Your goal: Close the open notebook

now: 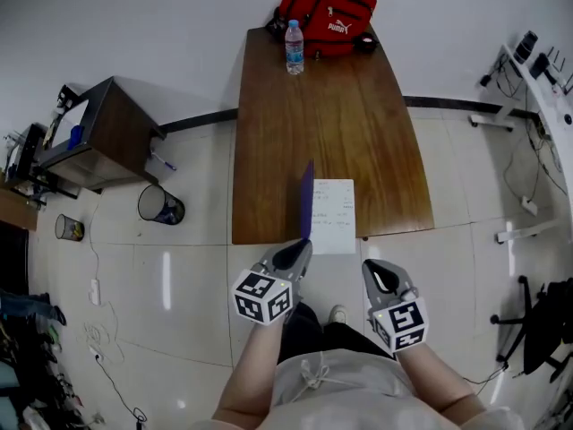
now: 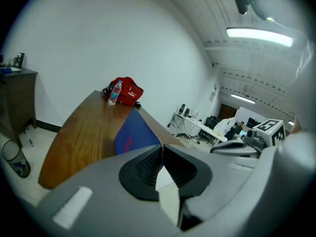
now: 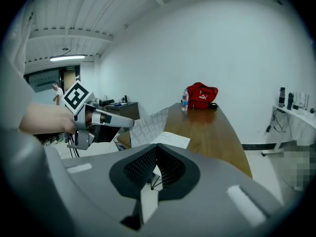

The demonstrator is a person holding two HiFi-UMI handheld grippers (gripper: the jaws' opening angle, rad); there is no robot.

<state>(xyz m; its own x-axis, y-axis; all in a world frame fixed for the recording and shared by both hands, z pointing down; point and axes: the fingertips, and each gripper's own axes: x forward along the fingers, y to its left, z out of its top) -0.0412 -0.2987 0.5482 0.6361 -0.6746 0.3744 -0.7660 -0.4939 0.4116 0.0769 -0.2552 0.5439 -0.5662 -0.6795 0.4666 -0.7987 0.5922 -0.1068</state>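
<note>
The notebook lies at the near edge of the wooden table (image 1: pixel 322 115). Its white written page (image 1: pixel 334 213) is flat, and its blue cover (image 1: pixel 307 200) stands upright on edge. My left gripper (image 1: pixel 303 247) is shut on the cover's near edge; in the left gripper view the blue cover (image 2: pixel 133 132) runs into the closed jaws. My right gripper (image 1: pixel 372 271) hangs off the table's near edge, right of the page, shut with nothing in it. The right gripper view shows the raised cover's printed inner side (image 3: pixel 149 127) beside the flat page (image 3: pixel 170 139).
A water bottle (image 1: pixel 294 47) and a red bag (image 1: pixel 327 5) sit at the table's far end. A dark cabinet (image 1: pixel 98 133) and a waste bin (image 1: pixel 159 205) stand on the floor to the left. Desks with equipment line the right wall.
</note>
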